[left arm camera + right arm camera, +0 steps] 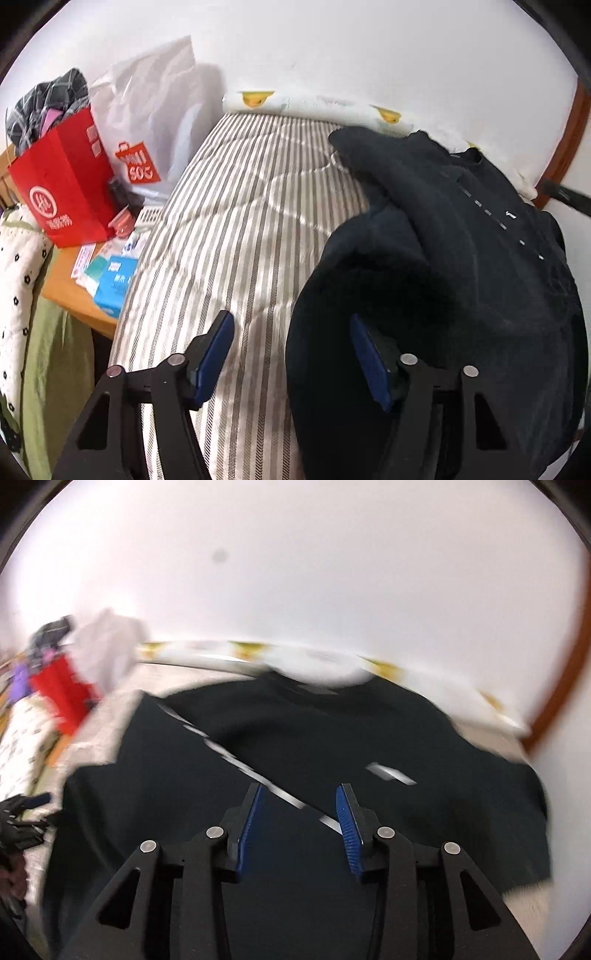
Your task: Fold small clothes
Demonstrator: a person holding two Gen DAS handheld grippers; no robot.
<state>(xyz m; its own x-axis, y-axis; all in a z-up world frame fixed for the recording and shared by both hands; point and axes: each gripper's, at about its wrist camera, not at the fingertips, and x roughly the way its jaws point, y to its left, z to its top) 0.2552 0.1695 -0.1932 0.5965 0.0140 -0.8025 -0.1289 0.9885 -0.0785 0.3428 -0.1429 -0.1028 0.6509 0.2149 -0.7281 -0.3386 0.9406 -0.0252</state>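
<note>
Both tongs stand apart and empty, left tongs (291,354) straddling the dark garment's (461,258) edge on the striped bed (229,221), right tongs (301,812) hanging above it, so the loose fold may spring open

You have a dark garment (461,258) of soft, matt, slightly fuzzy cloth, with a line of pale stitching running toward 5 o'clock. Under it the bed (236,229) wears a quilted, woven cover in grey and cream stripes. Your left tool (291,365) has matt black plastic arms, shiny metal pins and blue ribbed pads (216,358); your right tool (301,830) matches it. At 9 o'clock a smooth red paper bag (62,184) stands on a wooden table (70,284) beside a crinkled white plastic bag (147,110).
</note>
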